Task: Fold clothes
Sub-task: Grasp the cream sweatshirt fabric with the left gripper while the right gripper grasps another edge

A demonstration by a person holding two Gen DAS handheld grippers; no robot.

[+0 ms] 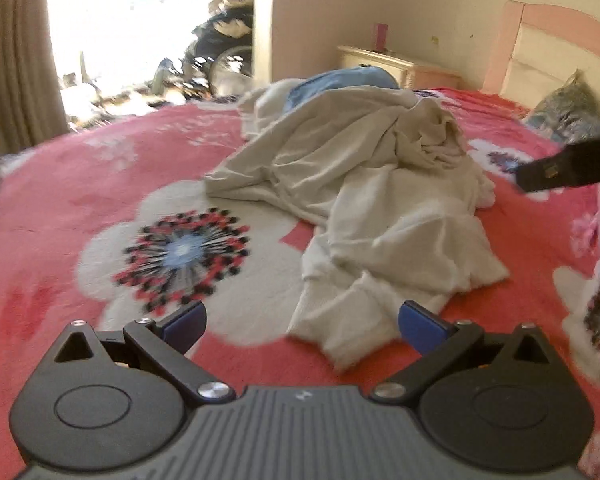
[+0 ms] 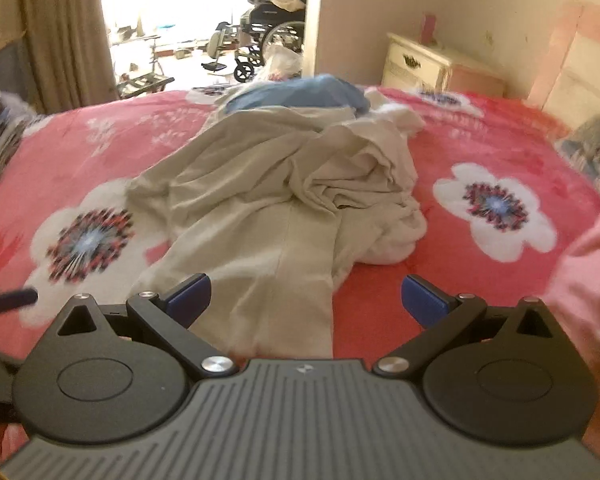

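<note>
Left wrist view: left gripper [image 1: 302,322] was spread wide, blue pads [image 1: 418,326] apart, nothing between them. It hung over the red floral blanket [image 1: 100,168]. The cream garment [image 1: 360,184] lay crumpled mid-bed, its near end reaching down between the two fingers; contact with them couldn't be told. A blue garment [image 1: 340,78] sat at the far end of the cream one, partly under it. Black tip of the right gripper [image 1: 568,170] poked in from the right edge, jaw state not readable from here. Pink headboard [image 1: 512,40] and pale nightstand [image 1: 396,66] stood behind; view was blurry

Right wrist view: right gripper [image 2: 306,300] also had its fingers wide apart and was empty. Cream garment [image 2: 276,208] was heaped ahead with one long flat part running down toward the left finger [image 2: 190,296] and under the gripper body. Blue garment [image 2: 300,94] lay beyond the pile. Blanket [image 2: 480,140] was bare to the right. Pink sleeve [image 2: 588,276] showed at right edge. Wheelchair [image 2: 268,40] stood in the bright doorway, curtain [image 2: 64,28] to its left, nightstand [image 2: 420,66] at right
</note>
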